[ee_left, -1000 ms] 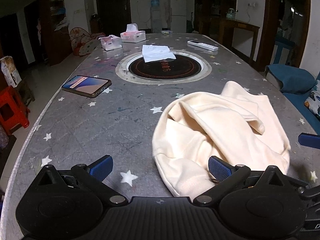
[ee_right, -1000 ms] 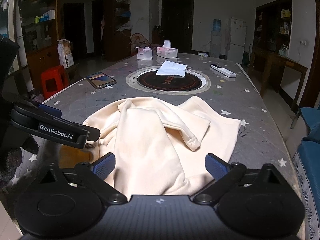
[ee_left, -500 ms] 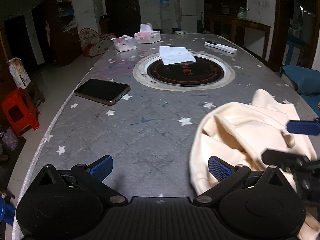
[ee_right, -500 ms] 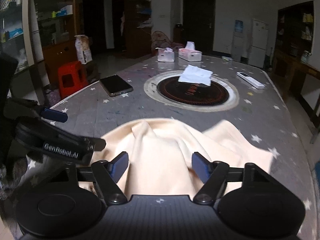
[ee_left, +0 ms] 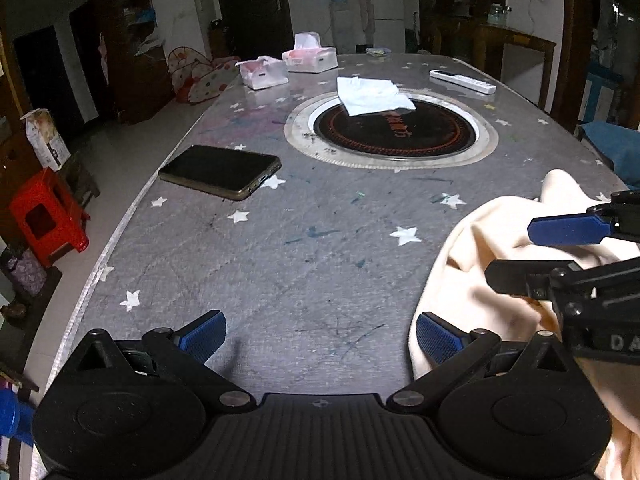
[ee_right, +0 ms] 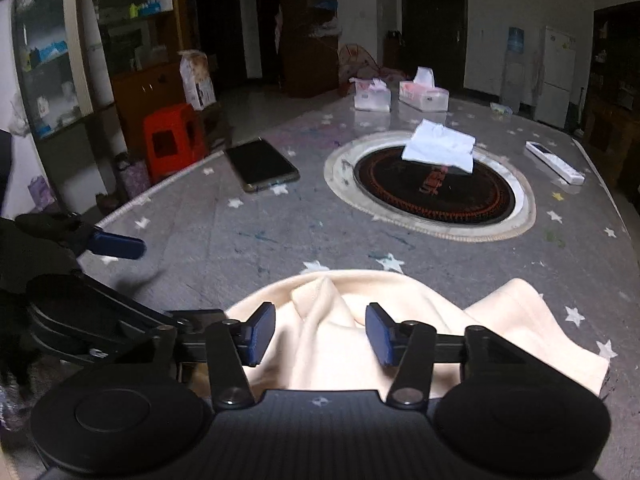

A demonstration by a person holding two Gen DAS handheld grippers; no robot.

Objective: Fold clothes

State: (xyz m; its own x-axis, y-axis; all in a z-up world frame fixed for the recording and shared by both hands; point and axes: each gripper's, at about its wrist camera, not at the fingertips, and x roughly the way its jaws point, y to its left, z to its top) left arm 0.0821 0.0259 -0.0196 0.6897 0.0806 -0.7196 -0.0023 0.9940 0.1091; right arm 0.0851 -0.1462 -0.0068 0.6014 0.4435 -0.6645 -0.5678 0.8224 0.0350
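Cream garment [ee_right: 400,320] bunched on bench [ee_left: 320,240] near edge, betw right tongs [ee_right: 320,336], closing, not yet pinching. Left tongs [ee_left: 318,334] apart, empty, garment just right.

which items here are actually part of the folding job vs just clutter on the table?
Job:
cream garment
right gripper, closing around a fold of it
left gripper, open over bare table

Clutter:
phone
white cloth
remote
two tissue boxes
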